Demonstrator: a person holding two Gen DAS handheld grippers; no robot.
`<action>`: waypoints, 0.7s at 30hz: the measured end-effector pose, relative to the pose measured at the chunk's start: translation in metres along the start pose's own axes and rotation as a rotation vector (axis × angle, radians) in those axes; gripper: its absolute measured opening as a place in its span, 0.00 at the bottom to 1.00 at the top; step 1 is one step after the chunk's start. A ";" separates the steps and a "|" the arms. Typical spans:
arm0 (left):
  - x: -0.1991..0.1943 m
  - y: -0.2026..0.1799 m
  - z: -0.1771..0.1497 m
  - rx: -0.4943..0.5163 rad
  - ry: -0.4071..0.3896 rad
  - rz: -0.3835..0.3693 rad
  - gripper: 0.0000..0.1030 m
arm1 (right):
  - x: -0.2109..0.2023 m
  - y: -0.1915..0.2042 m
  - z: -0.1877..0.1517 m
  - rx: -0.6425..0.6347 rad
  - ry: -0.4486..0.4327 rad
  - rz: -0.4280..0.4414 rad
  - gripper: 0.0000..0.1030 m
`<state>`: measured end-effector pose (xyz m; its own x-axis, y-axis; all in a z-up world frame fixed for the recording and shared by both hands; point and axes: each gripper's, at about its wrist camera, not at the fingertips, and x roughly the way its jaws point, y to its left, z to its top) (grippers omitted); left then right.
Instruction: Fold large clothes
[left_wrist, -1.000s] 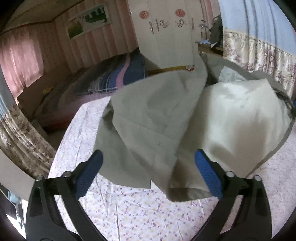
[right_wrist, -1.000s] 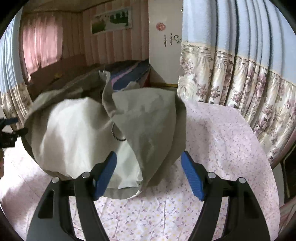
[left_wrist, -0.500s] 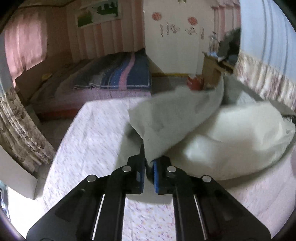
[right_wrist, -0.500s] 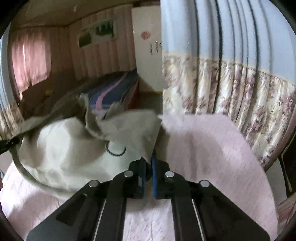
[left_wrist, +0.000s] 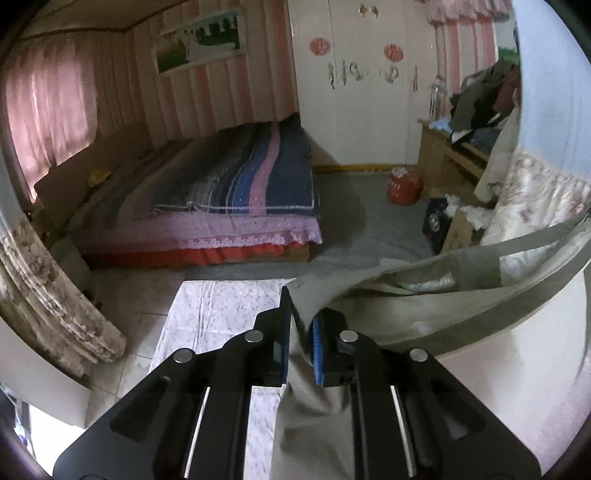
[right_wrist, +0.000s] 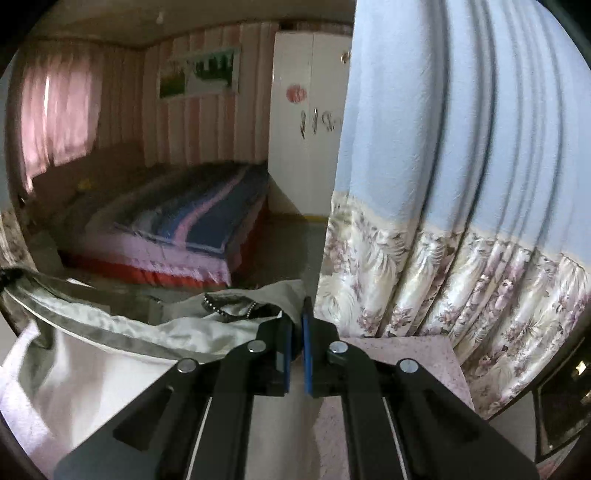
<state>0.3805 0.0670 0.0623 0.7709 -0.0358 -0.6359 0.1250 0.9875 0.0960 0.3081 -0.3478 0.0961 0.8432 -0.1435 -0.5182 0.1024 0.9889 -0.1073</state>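
A large grey-olive garment (left_wrist: 406, 295) with a pale lining hangs lifted and stretched between my two grippers above the floral pink sheet (left_wrist: 207, 314). My left gripper (left_wrist: 298, 332) holds a bunched corner of the cloth between its blue pads; its jaws are opening slightly with the fabric still between them. In the right wrist view the same garment (right_wrist: 129, 328) sags away to the left. My right gripper (right_wrist: 295, 332) is shut tight on its other corner, above the sheet (right_wrist: 406, 354). A dark beaded loop (right_wrist: 229, 310) lies on the lining.
A bed with a striped blue blanket (left_wrist: 240, 184) stands across the floor beyond the sheet's far edge. A red container (left_wrist: 402, 186) and a cluttered wooden desk (left_wrist: 461, 147) stand at the right. A blue, floral-hemmed curtain (right_wrist: 461, 184) hangs close on the right.
Both grippers, open around the heaped garment a second ago, closed on its corners and rose. The cloth has come up off the sheet and now stretches between them.
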 end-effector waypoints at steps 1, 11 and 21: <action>0.012 0.000 0.002 0.002 0.014 0.001 0.11 | 0.019 0.001 -0.003 -0.012 0.030 -0.014 0.04; 0.091 0.003 -0.016 -0.001 0.142 0.053 0.49 | 0.075 -0.001 -0.038 0.039 0.150 0.099 0.47; 0.028 0.007 -0.004 -0.004 0.017 0.022 0.97 | -0.008 -0.008 -0.032 0.056 0.016 0.196 0.71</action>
<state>0.4007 0.0735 0.0425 0.7626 -0.0116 -0.6468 0.1057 0.9886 0.1069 0.2842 -0.3561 0.0741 0.8417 0.0513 -0.5376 -0.0329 0.9985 0.0438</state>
